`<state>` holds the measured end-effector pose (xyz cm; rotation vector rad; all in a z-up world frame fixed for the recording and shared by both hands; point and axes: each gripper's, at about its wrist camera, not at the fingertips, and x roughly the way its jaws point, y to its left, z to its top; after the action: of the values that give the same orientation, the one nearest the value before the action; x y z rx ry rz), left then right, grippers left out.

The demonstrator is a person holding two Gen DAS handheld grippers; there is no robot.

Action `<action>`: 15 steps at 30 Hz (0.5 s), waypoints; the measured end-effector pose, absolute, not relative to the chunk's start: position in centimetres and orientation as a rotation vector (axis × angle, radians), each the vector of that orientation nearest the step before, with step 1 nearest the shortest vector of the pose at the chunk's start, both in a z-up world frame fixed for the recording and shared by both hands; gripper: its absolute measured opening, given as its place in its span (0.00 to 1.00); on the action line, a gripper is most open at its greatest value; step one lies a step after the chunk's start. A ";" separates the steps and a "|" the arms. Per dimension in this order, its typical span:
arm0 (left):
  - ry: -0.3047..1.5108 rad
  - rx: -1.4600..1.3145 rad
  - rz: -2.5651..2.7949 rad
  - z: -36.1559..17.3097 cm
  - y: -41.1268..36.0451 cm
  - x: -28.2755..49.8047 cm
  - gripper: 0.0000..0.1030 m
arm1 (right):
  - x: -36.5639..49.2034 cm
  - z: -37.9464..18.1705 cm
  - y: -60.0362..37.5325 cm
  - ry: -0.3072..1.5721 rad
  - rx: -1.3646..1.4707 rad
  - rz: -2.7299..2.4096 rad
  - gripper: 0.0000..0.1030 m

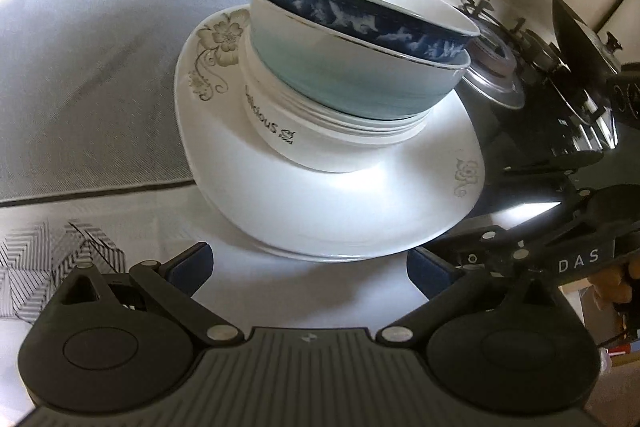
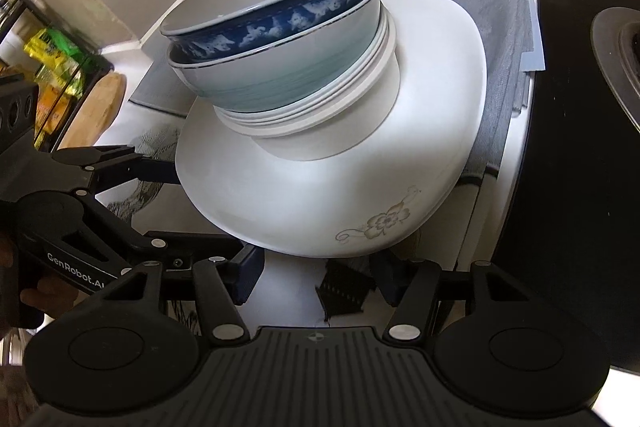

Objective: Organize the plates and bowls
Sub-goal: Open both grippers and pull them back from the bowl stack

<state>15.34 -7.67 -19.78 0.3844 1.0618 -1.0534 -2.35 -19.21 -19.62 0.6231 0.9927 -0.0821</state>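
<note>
Stacking looks mostly done: blue-banded ceramic bowl (image 1: 360, 7) nests in a pale teal bowl (image 1: 344, 79), on ribbed white bowls (image 1: 320, 143), all on the squarish white floral plate (image 1: 340, 211). The plate rests on the counter, partly over the grey cloth mat (image 1: 88, 79).

My left gripper (image 1: 310, 267) and right gripper (image 2: 316, 277) both stand open at the plate's near rim, pads clear of it.

Left to do, I judge: relocate the stack. Black stovetop (image 2: 568, 147) crowds one side; the mat side is free.
</note>
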 end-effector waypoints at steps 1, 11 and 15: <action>1.059 0.381 -1.045 -19.8 -7.8 15.7 1.00 | -2.1 -19.7 -19.4 0.988 0.628 -0.089 0.59; 1.060 0.370 -0.938 -18.5 -7.9 16.4 1.00 | -1.1 -19.8 -20.3 0.956 0.631 -0.138 0.60; 1.062 0.321 -0.881 -16.6 -5.9 14.5 1.00 | -3.4 -18.0 -19.7 0.955 0.655 -0.150 0.65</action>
<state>14.53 -5.91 -16.61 0.3210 1.0617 -0.8809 -3.41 -19.72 -18.05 0.6551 0.9554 -0.1498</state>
